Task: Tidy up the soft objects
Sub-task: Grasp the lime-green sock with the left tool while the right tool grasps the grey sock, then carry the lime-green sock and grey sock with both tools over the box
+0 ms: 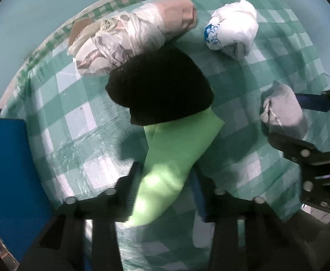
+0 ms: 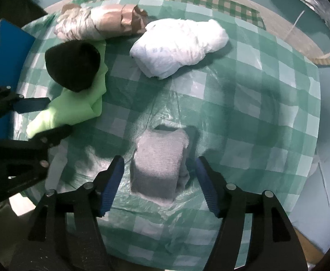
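Grey cloth [image 2: 159, 162] lies between the spread right gripper [image 2: 159, 180] fingers, untouched.

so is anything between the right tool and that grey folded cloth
Nothing visible. The right tool is open with the grey folded cloth lying on the checked tablecloth between its fingers, apart from both.

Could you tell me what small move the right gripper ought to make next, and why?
Probably close the right gripper on the folded grey knitted cloth. Its blue-padded fingers stand open on either side of the cloth, apart from it, and the cloth lies flat on the green checked tablecloth. The left gripper already straddles the light green cloth.
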The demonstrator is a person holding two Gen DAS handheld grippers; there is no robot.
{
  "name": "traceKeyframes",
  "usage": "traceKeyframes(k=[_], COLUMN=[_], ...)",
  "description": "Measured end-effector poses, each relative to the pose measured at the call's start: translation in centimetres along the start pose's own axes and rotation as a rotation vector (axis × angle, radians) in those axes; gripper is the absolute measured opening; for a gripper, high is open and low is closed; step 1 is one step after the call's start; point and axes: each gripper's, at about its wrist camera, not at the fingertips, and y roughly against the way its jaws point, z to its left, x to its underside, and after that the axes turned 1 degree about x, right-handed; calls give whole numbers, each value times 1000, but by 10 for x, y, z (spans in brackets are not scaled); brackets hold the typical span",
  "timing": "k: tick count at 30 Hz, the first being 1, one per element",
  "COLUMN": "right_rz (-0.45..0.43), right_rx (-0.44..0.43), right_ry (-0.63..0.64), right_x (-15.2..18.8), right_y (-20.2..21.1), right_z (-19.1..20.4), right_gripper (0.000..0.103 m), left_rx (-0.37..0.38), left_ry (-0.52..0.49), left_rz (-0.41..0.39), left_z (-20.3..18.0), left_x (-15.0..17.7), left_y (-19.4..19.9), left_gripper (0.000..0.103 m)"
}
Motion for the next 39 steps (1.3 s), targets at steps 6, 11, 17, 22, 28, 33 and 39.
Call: traceKeyframes(k=[6, 11, 17, 22, 28, 33, 39], right_rz=[12, 3, -4, -19, -49, -73, -98], right_rx=[2, 11, -11, -43, -61, -53, -53], right_ry=[6, 11, 3, -26, -35, -15, 3], right_x=[1, 5, 7, 5, 10, 14, 12], right_y=[-6, -5, 1, 9, 22, 37, 56], right_z=[6, 9, 8, 3, 9, 16, 24], right_gripper=[52, 35, 30, 30, 30, 30, 30], left_rx=[-10, 12, 60, 98, 101, 86, 57], left_ry=[-17, 0, -9, -20, -13, -9, 1], left_rz=[-6, -3, -50, -100, -143, -167, -202], left_z=[5, 13, 12, 13, 9, 16, 24], left_x=[16, 32, 49, 59, 72, 75, 84], left_y=[0, 5, 30, 58, 87, 98, 117], left_gripper=[11, 10, 10, 10, 10, 10, 10])
